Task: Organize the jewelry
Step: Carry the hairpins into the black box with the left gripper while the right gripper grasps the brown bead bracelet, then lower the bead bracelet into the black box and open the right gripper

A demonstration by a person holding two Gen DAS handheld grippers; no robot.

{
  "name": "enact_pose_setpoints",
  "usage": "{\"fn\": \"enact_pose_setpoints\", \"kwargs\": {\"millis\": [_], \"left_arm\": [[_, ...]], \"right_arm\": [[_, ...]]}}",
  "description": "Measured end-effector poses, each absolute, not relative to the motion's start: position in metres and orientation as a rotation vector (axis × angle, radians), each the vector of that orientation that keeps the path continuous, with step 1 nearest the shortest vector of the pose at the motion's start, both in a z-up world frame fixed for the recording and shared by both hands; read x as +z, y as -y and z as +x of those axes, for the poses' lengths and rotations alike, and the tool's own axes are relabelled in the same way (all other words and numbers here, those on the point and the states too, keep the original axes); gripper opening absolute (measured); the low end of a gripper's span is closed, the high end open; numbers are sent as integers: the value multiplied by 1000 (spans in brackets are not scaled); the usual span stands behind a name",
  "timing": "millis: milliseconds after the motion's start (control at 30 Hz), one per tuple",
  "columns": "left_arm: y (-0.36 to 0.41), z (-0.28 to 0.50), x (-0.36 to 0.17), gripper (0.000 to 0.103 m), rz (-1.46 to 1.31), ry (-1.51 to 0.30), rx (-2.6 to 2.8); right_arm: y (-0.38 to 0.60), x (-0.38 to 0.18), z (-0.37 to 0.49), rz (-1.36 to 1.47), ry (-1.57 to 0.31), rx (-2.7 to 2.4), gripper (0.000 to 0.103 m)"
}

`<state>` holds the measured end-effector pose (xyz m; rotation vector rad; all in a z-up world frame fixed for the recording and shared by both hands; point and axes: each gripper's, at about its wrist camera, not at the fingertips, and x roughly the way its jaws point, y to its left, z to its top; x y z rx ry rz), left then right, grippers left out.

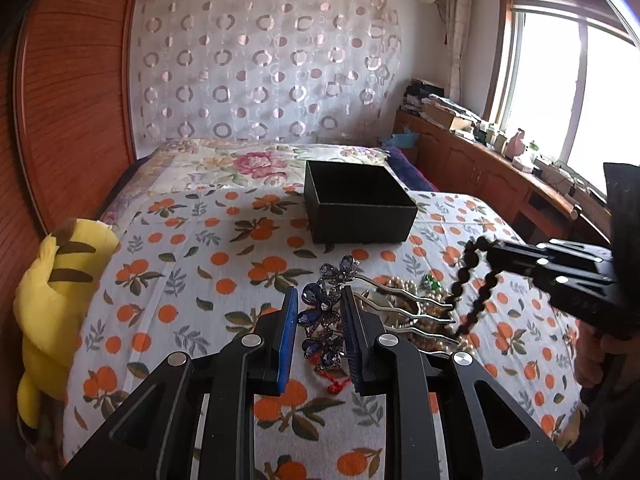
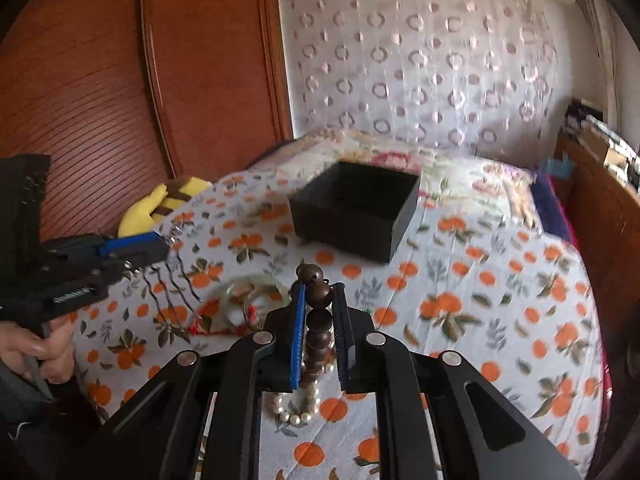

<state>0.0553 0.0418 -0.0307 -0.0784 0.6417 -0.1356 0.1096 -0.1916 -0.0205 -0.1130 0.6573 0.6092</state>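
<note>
Bedroom, orange-print bedspread (image 1: pixel 192 248), open black box (image 1: pixel 356 204) farther back. Left gripper (image 1: pixel 318 332) clamped on blue flower hair comb (image 1: pixel 320 312); right gripper (image 2: pixel 319 320) clamped on dark bead bracelet (image 2: pixel 318 312), above pearl bracelet (image 2: pixel 296 408).

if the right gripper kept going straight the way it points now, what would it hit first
Probably the open black square box on the orange-print bedspread. The right gripper, shut on a dark brown bead bracelet, aims slightly down toward it; depth is unclear, so it might meet the bedspread just short of the box.
</note>
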Motion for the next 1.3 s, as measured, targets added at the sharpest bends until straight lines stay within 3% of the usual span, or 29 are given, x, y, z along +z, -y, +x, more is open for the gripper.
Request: {"fn": "enact_pose_setpoints", "kwargs": {"millis": [567,1067,1300], "left_arm": [[-27,130,-11,20,-16,-614,-133],[-6,243,-25,20,-6,-680,-121],[-4,259,-33,23,0,-705,-128]], "right_arm": [[208,37,159,-145,-531,572,15],[202,35,237,-96,-522,601,15],[192,32,263,-90,-529,628,15]]}}
